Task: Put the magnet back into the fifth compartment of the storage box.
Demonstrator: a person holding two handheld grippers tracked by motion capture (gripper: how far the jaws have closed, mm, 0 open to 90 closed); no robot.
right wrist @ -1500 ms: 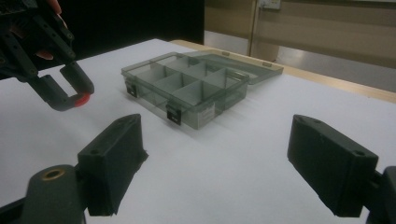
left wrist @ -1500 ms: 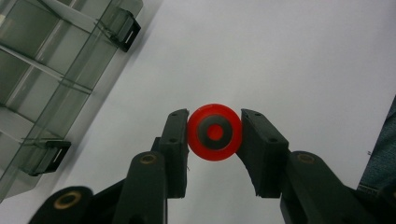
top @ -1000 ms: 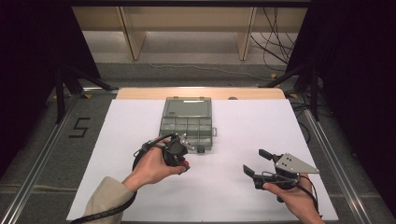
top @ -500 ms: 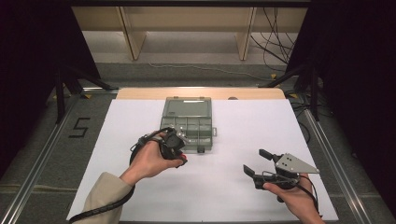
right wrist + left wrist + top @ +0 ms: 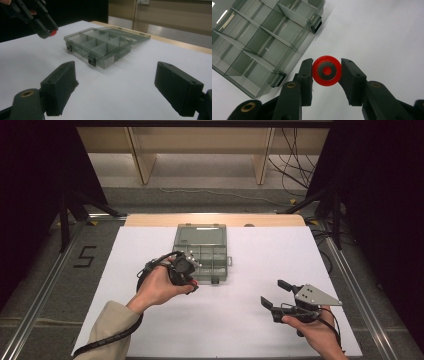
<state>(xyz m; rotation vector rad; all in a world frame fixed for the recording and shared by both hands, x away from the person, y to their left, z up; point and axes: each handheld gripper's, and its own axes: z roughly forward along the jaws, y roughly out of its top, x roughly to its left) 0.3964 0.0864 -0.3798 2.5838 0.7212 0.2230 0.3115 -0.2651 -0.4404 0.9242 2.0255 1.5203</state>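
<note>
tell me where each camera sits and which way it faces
High view: above the person's side, facing forward and down on the white table; both forearms and each hand-held gripper show.
Left gripper view: rides the left hand-held gripper, looking down past its jaws at the red disc.
Right gripper view: rides the right hand-held gripper, looking low across the table.
All share the compartment box.

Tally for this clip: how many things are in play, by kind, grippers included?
Grippers: 2, the left gripper and the right gripper
Red discs: 1, the red disc between the left fingers
Compartment boxes: 1, the clear compartment box, lid open
Total: 4
</note>
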